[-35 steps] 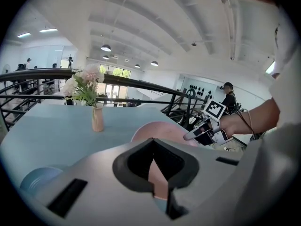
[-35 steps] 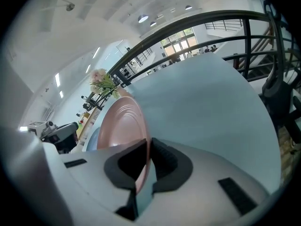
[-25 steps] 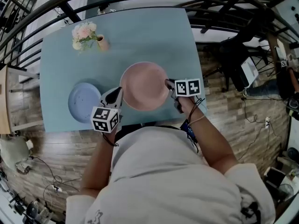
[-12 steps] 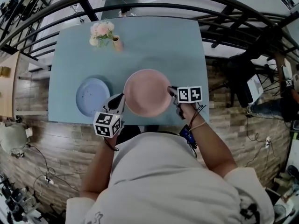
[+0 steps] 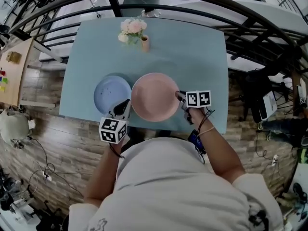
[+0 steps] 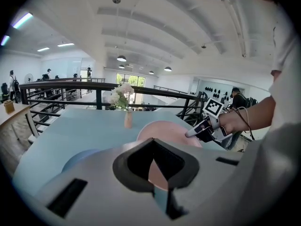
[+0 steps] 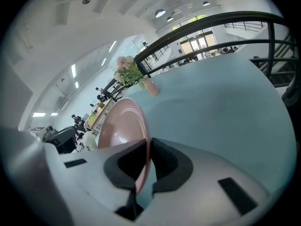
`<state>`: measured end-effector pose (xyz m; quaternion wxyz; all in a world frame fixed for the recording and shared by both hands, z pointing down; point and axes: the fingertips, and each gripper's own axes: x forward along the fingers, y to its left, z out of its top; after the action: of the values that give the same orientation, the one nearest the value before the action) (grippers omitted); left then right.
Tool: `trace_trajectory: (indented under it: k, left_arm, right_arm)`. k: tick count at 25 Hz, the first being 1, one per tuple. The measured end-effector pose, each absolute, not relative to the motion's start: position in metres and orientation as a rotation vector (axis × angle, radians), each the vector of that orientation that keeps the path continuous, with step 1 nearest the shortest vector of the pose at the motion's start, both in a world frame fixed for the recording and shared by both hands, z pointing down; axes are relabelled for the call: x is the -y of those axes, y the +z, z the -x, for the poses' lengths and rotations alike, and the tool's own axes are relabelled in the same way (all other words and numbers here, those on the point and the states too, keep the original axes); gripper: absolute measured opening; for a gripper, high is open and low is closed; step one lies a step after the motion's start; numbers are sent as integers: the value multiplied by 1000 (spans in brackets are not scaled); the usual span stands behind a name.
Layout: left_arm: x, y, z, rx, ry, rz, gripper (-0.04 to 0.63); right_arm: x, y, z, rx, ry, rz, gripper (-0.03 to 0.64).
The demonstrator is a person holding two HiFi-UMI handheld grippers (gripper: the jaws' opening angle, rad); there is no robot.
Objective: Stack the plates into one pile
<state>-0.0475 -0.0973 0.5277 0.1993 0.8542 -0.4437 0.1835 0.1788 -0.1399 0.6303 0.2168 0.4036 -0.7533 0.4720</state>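
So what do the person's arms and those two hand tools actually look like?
Both tools, the left gripper and the right gripper, are pale grey with dark jaw pads. Each has a white cube printed with black square markers. A thin dark cable loops at the right wrist. The person wears a white short-sleeved shirt.

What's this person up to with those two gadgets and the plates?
A person is stacking plates using a hand-held gripper in each hand. The right hand-held gripper is clamped on the right rim of a pink plate, which sits right beside a blue plate on the light blue table. The left hand-held gripper is near the gap between the two plates and grips neither. The plates are not yet stacked.
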Motion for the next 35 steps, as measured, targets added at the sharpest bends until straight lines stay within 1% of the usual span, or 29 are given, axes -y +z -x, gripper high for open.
trace_trajectory:
  k: [19,28,35]
  left_arm:
    - [113,552,198,1199,473,-2327,5]
    - [112,568,243,1196,464,-2279,5]
    - [114,576,266,1197,471,-2253,5]
  right_arm:
    - [146,649,-17,2023,1346,-1085,34]
    - [151,664,33,1993,1362,-1052,40]
    - [159,673,54,1970,1377,-1053,40]
